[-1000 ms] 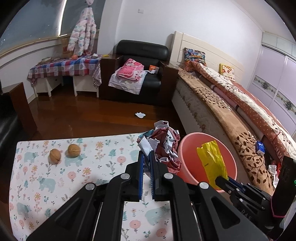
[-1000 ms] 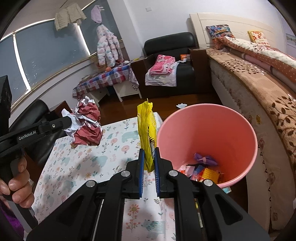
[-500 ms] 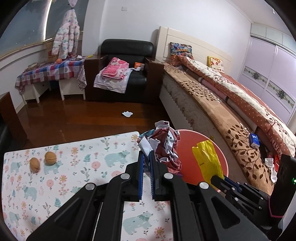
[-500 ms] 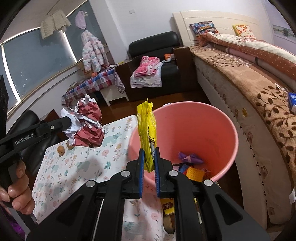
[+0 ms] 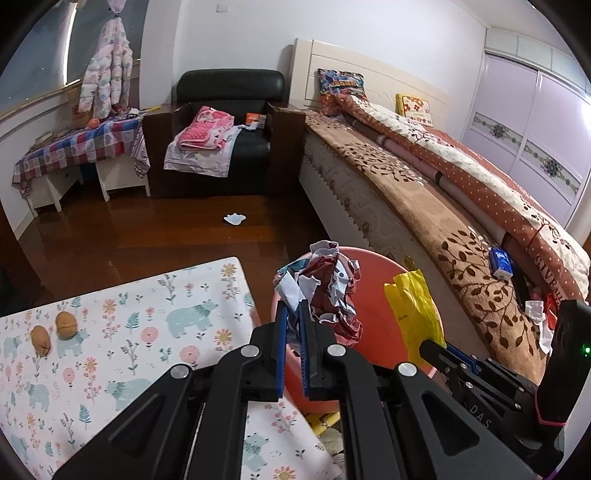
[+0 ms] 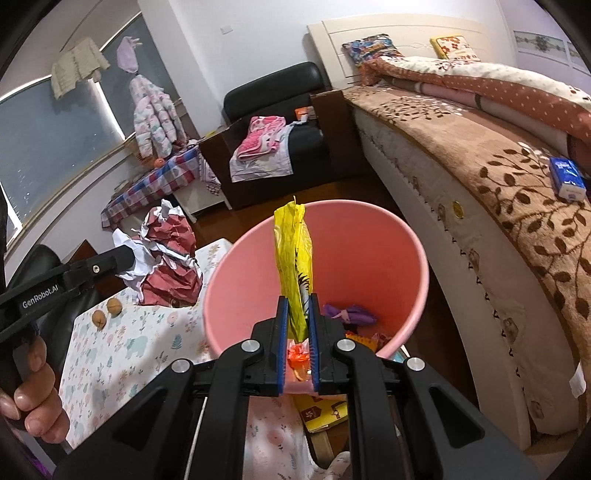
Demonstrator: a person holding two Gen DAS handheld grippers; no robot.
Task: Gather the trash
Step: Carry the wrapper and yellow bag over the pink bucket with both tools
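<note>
Standing upright over pink bin: yellow wrapper

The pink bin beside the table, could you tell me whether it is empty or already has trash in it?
Not empty: the pink bin holds a purple wrapper and orange scraps at the bottom.

A black leather armchair stands against the white wall on glossy dark wooden floor. Right of it runs a cream-framed bed; left, a checked-cloth side table under a dark curved window.
</note>
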